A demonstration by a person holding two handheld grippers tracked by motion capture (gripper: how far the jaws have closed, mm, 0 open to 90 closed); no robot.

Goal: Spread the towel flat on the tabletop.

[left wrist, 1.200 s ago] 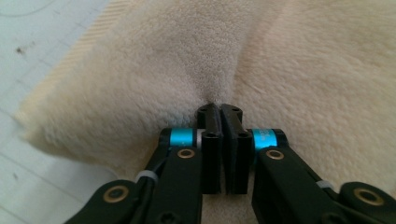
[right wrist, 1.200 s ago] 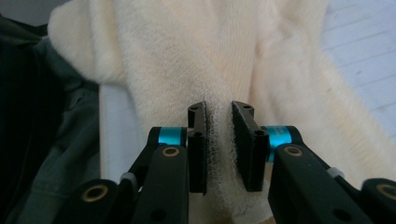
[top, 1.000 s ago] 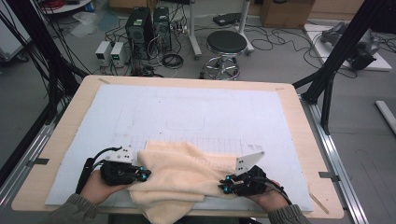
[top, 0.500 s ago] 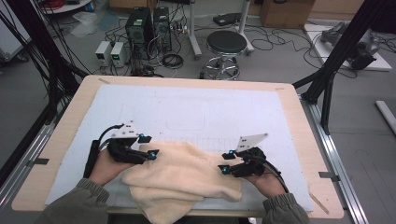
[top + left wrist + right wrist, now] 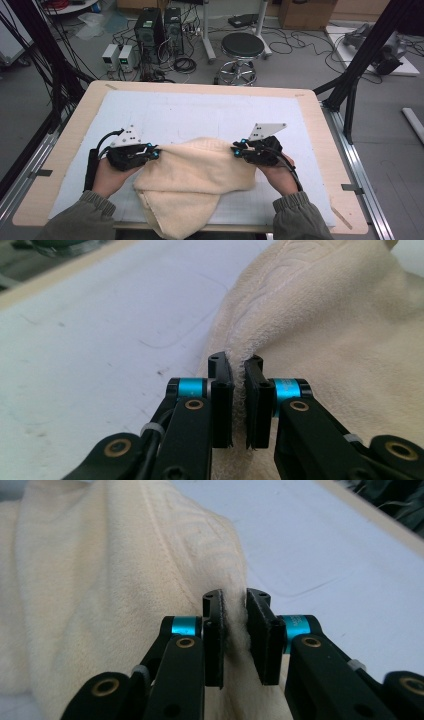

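A cream towel (image 5: 200, 172) lies bunched on the white mat, and its lower part hangs over the table's front edge. My left gripper (image 5: 156, 152) pinches the towel's left upper edge; its jaws have just been closing, and a fold of towel (image 5: 325, 315) sits between the pads at the left gripper (image 5: 236, 365). On the towel's right upper edge my right gripper (image 5: 234, 149) has likewise just been closing, and at the right gripper (image 5: 235, 597) cream towel (image 5: 100, 580) is squeezed in the narrow gap. The edge between the two grippers is lifted off the mat.
The white mat (image 5: 200, 107) covers a wooden table (image 5: 320, 130), with bare mat beyond the towel. Past the far edge stand a black stool (image 5: 242, 47) and computer boxes (image 5: 157, 25) amid cables. Black frame posts rise at both sides.
Both hands have moved away from the front edge and upward. The towel's top edge has gone with them and now stands raised between the two grippers.
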